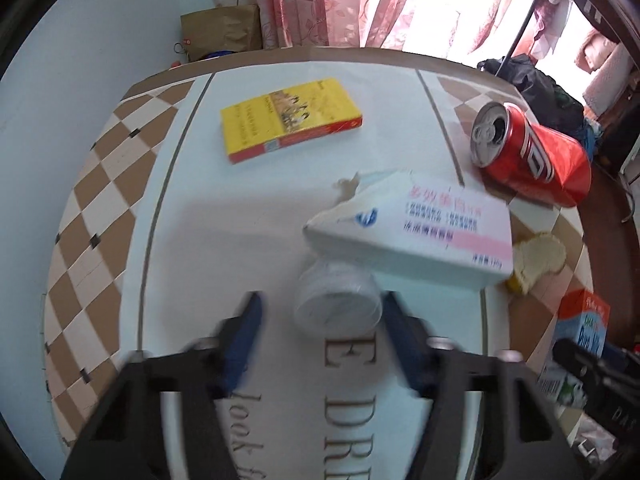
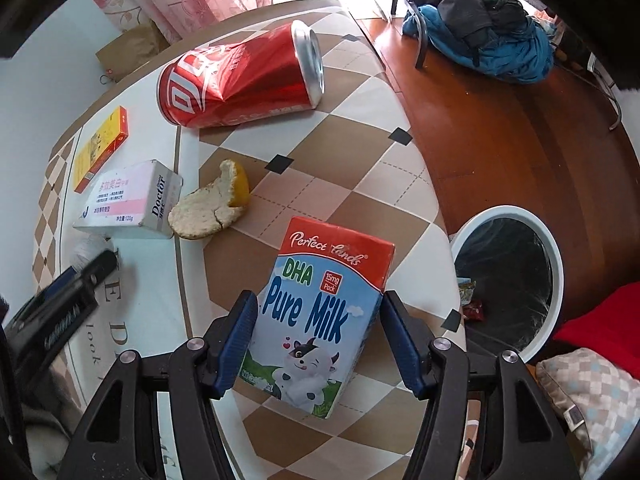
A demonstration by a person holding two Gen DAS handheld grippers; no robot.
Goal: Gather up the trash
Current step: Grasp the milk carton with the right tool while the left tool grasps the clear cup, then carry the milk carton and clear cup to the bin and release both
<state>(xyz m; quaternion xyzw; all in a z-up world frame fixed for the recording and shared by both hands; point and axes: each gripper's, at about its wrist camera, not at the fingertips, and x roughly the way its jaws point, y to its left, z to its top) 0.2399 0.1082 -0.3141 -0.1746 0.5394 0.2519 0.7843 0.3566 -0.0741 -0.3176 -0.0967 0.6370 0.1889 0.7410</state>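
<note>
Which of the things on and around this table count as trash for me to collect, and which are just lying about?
Job items:
milk carton, between the open right hand-held gripper fingers
clear plastic cup, between the open left hand-held gripper fingers
dented red can
torn white box
peel scrap
bin

Probably bystanders:
yellow book
brown paper bag
clothes heap

Each gripper, the left gripper (image 1: 322, 312) and the right gripper (image 2: 318, 312), is a black angular frame with triangular cut-outs. Both carry ribbed blue pads (image 2: 240, 340) on their fingers. Round silver screws (image 2: 440, 343) sit at the joints.
</note>
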